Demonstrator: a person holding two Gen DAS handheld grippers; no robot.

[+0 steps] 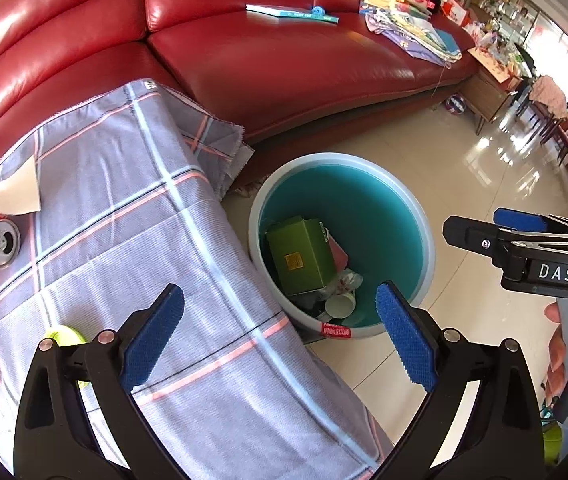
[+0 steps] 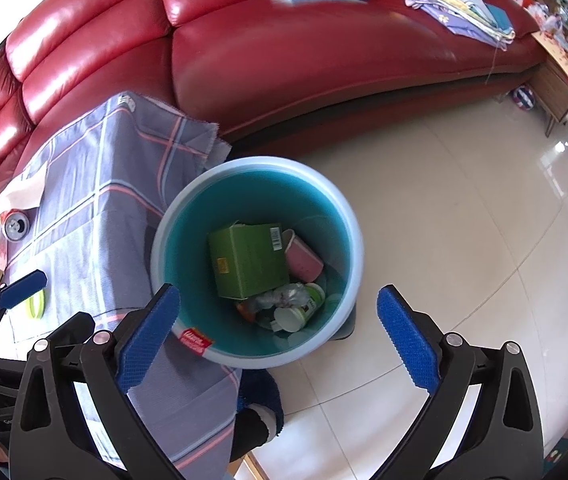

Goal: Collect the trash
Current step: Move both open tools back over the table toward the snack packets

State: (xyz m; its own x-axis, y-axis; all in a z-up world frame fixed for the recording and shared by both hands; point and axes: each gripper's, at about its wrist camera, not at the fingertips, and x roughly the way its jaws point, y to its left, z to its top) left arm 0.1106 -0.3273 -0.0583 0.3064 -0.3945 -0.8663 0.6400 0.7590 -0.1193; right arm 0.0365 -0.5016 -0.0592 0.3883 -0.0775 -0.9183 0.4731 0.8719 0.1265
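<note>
Glossy pale tile floor (image 2: 464,216), red leather sofa (image 1: 284,64) beyond, plaid cloth (image 1: 131,216) under my left gripper (image 1: 279,336), trash bin (image 2: 348,216) holding green box (image 2: 243,264) directly below my right gripper (image 2: 279,336), both grippers spread wide, empty.

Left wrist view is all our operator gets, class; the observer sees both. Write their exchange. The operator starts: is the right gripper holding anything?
Observer: No. The right gripper is open and empty above the bin.
Operator: What lies beside the green box?
Observer: A pink cup on its side, against the green box.
Operator: Anything at the bin's base?
Observer: What looks like a dark blue slipper, beside the hanging cloth.
</note>
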